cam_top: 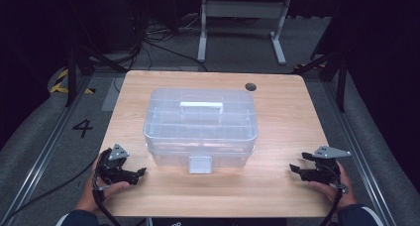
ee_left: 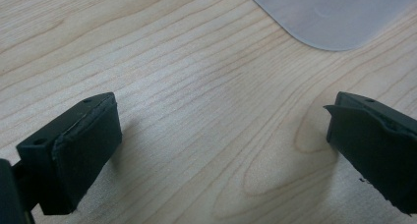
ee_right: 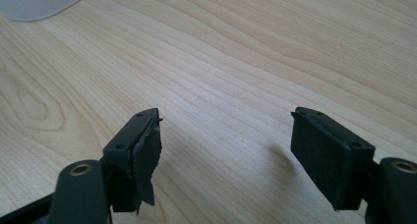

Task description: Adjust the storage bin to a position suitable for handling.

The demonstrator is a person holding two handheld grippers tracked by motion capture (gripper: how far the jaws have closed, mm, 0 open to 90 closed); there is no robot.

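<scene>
Both grippers are held low over the wooden table, one on either side of the clear plastic storage box that is set at the table's middle. Left gripper is gripped in the person's left hand near the box's front left corner, and its jaws are spread wide with nothing between them; in the left gripper view only bare wood grain is seen in the gap, and a rounded frosted corner of the box is seen beyond the jaws. Right gripper is held in the right hand off the box's front right corner, well apart from it, and its jaws are likewise opened wide and empty; the pad on one jaw is seen frayed at its edge, and a corner of the box is caught at the top of that view. Both grippers are pointed inward toward the box. The box is closed, with a white handle lying flat across its lid and a pale latch folded down at the middle of its front wall. Inner dividers are faintly seen through the lid. A dark round grommet is set into the table behind the box's right rear corner
</scene>
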